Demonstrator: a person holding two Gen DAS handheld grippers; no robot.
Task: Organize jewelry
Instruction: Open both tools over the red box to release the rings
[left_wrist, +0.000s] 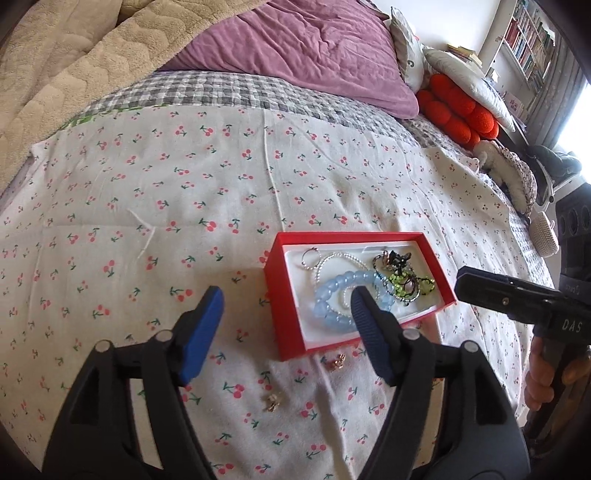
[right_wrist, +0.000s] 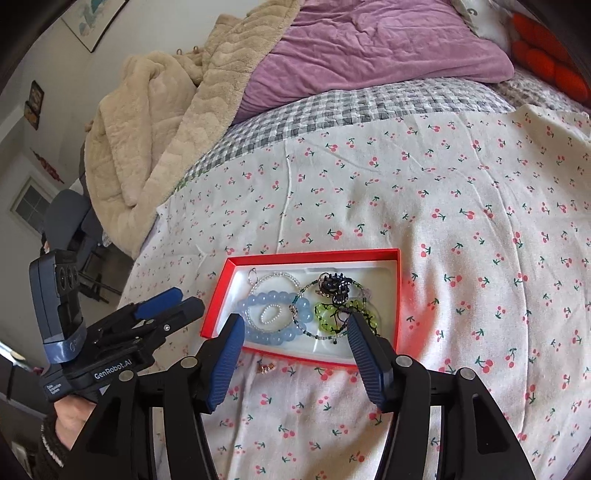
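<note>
The left hand-held gripper (left_wrist: 286, 301) is held with its jaws wide apart and nothing between them; one blue pad hangs in front of the near end of the red box (left_wrist: 275, 291), though no contact can be made out. The right hand-held gripper (right_wrist: 295, 328) is likewise spread wide and empty, poised just before the near wall of the box, touching nothing that can be seen.

The box is set on the cherry-print bed sheet (left_wrist: 184, 184) and already holds most of the jewelry: a blue bead bracelet (right_wrist: 273, 315), a small pearl ring (right_wrist: 269, 314), a pearl strand (left_wrist: 334, 262), green bead pieces (right_wrist: 328, 314) and a dark clip (right_wrist: 332, 286).

Two small gold earrings (left_wrist: 337, 361) (left_wrist: 272, 402) are left on the sheet, just outside the near wall, so the task is judged nearly done.

Trouble is most likely with these earrings. They are tiny and lie on soft, yielding cloth, so sheet fabric could be pinched along with them, or they could be flicked away by broad pads. The light box could also be nudged or tipped if a pad is caught on its rim, and the tangled pieces spilled.
</note>
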